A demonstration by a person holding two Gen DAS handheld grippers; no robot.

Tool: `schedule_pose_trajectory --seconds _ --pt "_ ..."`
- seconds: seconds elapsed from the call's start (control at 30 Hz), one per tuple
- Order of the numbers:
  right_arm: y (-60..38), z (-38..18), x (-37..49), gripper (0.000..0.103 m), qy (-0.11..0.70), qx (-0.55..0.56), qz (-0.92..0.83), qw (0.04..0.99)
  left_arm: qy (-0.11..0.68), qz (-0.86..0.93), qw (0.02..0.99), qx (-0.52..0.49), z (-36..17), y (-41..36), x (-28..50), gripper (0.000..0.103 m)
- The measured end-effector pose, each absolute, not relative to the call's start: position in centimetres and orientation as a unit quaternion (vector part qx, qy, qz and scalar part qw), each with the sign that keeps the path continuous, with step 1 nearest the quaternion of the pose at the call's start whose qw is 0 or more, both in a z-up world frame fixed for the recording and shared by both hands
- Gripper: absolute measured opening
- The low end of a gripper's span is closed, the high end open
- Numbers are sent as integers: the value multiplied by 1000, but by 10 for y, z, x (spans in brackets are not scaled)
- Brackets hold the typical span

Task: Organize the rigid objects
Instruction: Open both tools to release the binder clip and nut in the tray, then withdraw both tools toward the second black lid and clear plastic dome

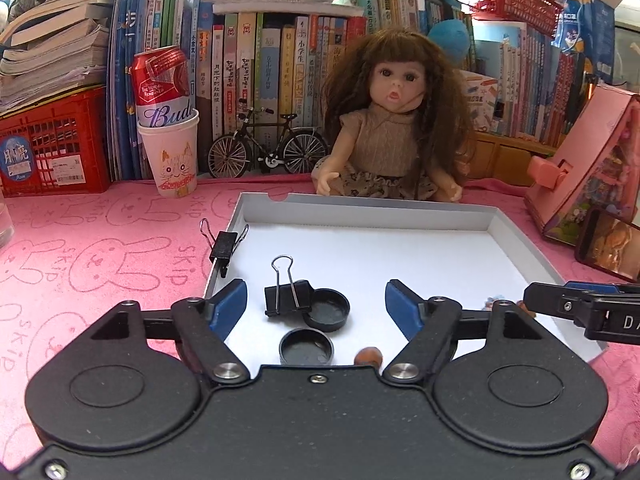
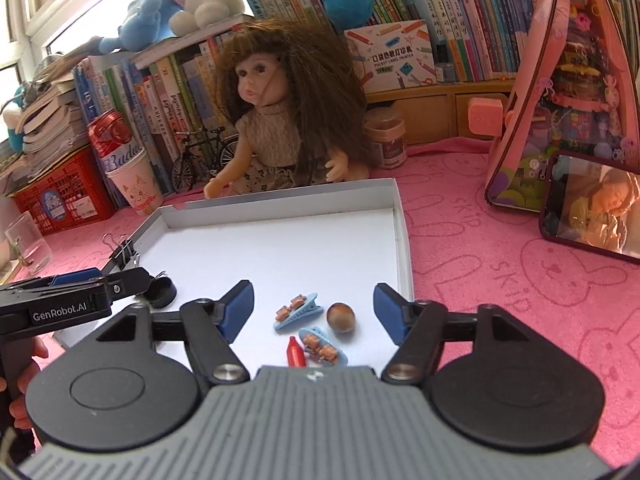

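both grippers level over white tray (image 1: 360, 210), jaws spread, empty.

Bright daylight from upper-left windows (image 2: 60, 12), soft shadows, strong fisheye bending and vignetting at edges.

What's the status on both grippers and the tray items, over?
Left gripper open over binder clip and two black caps. Right gripper open over blue hair clips, nothing held. White tray unobstructed; another clip sits on its left rim.

Two caps (image 1: 326, 309), perhaps touching binder clip (image 1: 286, 298)
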State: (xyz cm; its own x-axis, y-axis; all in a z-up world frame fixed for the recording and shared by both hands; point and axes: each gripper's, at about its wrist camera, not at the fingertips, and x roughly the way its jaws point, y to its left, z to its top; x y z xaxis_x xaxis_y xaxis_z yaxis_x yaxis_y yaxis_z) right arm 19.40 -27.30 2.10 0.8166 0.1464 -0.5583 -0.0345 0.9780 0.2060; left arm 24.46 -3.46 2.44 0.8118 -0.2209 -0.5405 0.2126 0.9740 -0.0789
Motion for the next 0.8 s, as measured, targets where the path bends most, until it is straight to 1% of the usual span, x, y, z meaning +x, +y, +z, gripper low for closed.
schedule_pose_trajectory --seconds 0.17,0.3,0.53,0.8 --pt "-269 26 177 87 292 78 63 951 286 -124 950 -4 28 -32 225 76" --pt "-266 27 163 90 293 71 82 950 285 -135 949 -4 31 -27 205 77" --pt "-263 23 131 98 283 39 112 952 278 -148 949 4 29 -17 164 78" --pt "-257 13 91 102 276 -5 138 951 257 -152 954 27 24 -8 118 78"
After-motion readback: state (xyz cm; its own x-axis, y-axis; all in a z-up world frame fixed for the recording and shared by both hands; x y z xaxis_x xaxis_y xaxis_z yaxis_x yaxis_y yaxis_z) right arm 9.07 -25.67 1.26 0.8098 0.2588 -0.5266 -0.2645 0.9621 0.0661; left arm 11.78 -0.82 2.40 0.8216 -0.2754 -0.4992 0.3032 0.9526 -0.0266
